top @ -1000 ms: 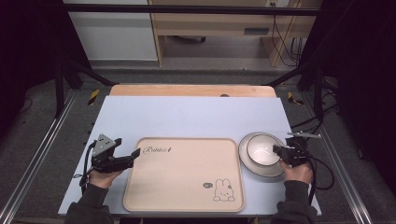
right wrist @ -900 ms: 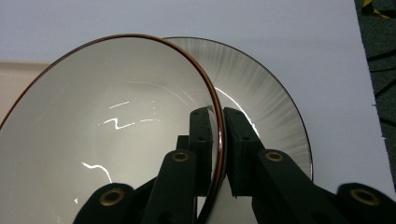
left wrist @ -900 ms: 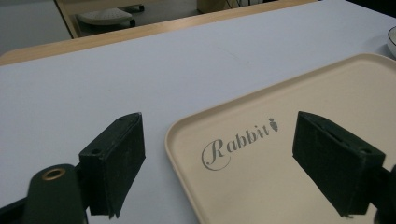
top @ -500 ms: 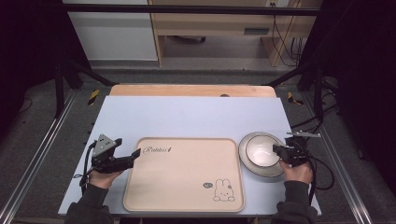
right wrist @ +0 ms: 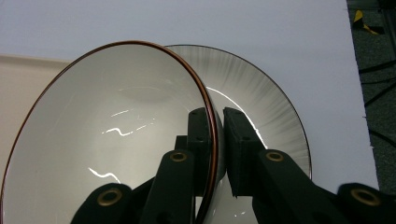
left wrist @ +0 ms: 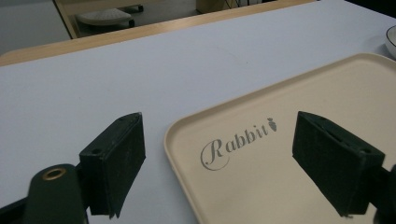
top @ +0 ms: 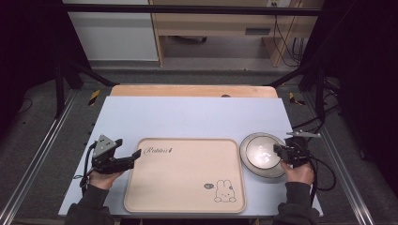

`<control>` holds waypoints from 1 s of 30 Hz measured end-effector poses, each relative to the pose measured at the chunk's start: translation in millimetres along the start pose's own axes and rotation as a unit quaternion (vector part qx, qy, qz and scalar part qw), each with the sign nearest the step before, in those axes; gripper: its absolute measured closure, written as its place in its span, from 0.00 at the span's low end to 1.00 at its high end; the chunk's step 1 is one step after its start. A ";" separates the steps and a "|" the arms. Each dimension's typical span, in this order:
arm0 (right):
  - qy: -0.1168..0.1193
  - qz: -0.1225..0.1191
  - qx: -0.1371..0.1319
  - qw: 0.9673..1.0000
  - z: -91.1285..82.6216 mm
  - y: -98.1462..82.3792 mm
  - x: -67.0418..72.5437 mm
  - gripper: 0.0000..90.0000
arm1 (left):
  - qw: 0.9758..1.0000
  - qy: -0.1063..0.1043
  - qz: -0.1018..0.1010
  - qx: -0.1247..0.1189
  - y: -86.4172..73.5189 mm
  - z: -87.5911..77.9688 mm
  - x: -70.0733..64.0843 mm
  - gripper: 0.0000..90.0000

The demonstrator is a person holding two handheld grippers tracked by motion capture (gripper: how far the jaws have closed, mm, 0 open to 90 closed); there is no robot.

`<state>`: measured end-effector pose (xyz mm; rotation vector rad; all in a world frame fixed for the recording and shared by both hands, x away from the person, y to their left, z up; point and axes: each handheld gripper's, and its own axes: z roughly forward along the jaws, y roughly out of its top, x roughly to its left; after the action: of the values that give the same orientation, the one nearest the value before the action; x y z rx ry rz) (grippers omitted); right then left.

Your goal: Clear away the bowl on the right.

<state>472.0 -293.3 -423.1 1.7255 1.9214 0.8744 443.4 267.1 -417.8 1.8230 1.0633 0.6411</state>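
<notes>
A white bowl (right wrist: 112,140) with a thin brown rim stands tilted over a grey-streaked plate (right wrist: 261,88) at the table's right. My right gripper (right wrist: 217,121) is shut on the bowl's rim, one jaw inside and one outside. In the high view the bowl (top: 260,154) and plate (top: 256,172) lie just left of the right gripper (top: 278,152). A beige tray (top: 187,187) printed with "Rabbit" and a bunny lies in the middle. My left gripper (top: 133,159) rests at the tray's left edge. In its own view the left gripper (left wrist: 219,158) is open over the tray's corner (left wrist: 327,84), holding nothing.
The pale blue table top (top: 187,117) stretches bare behind the tray, with a wooden strip (top: 192,90) along its far edge. Dark frame rails and cables flank both sides. A person's hands and sleeves enter from the bottom.
The bright inside of the bowl looks slightly shifted under the right gripper. The left gripper has kept still.
</notes>
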 end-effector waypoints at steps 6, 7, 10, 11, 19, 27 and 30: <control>0.006 -0.001 -0.008 1.000 -4.2 1.0 0.6 0.91 | 1.000 0.000 -0.001 0.001 -0.2 0.2 0.6 0.19; 0.007 -0.002 -0.010 1.000 -5.3 1.5 1.4 0.91 | 1.000 0.000 -0.001 0.001 -0.2 0.2 0.5 0.19; 0.016 -0.006 -0.018 1.000 -9.5 3.7 5.0 0.91 | 1.000 -0.001 0.001 0.001 -0.1 0.5 -0.2 0.19; 0.016 -0.006 -0.018 1.000 -9.5 3.7 5.0 0.91 | 1.000 -0.001 0.001 0.001 -0.1 0.5 -0.2 0.19; 0.025 -0.014 -0.036 0.999 -18.1 8.1 15.4 0.91 | 1.000 -0.003 0.002 0.000 0.3 0.4 -1.4 0.19; 0.052 -0.032 -0.050 0.997 -23.8 12.0 27.2 0.90 | 1.000 -0.005 0.002 -0.001 0.5 0.2 -1.4 0.19; 0.066 -0.038 -0.054 0.996 -25.6 13.7 33.8 0.91 | 1.000 -0.005 0.004 0.000 0.5 0.6 -2.1 0.19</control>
<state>459.6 -264.0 -391.8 1.5575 1.9708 1.0677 443.0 264.9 -417.6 1.8300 1.0500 0.6358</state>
